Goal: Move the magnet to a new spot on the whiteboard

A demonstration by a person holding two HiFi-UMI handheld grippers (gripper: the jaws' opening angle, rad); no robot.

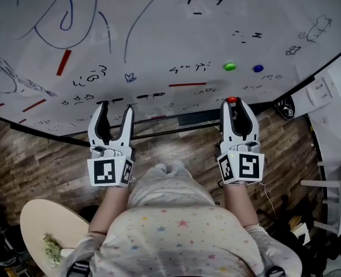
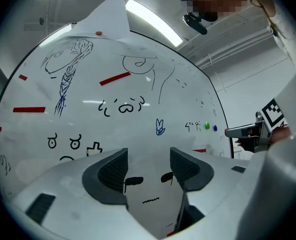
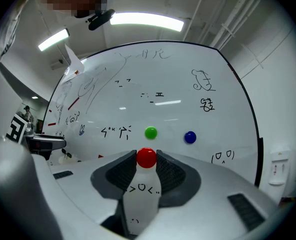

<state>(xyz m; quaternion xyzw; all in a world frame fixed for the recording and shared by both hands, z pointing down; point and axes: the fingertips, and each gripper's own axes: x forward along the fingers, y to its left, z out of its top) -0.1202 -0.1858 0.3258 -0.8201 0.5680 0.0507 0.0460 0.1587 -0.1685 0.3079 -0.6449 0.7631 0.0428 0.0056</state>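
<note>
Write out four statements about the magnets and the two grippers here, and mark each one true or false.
1. The right gripper is shut on the red magnet. True.
2. In the head view, the blue magnet sits to the right of the green magnet. True.
3. The left gripper holds the green magnet. False: its fingers stand apart with nothing between them, and the green magnet is on the whiteboard.
4. The whiteboard is blank. False: it carries pen drawings and two magnets.
</note>
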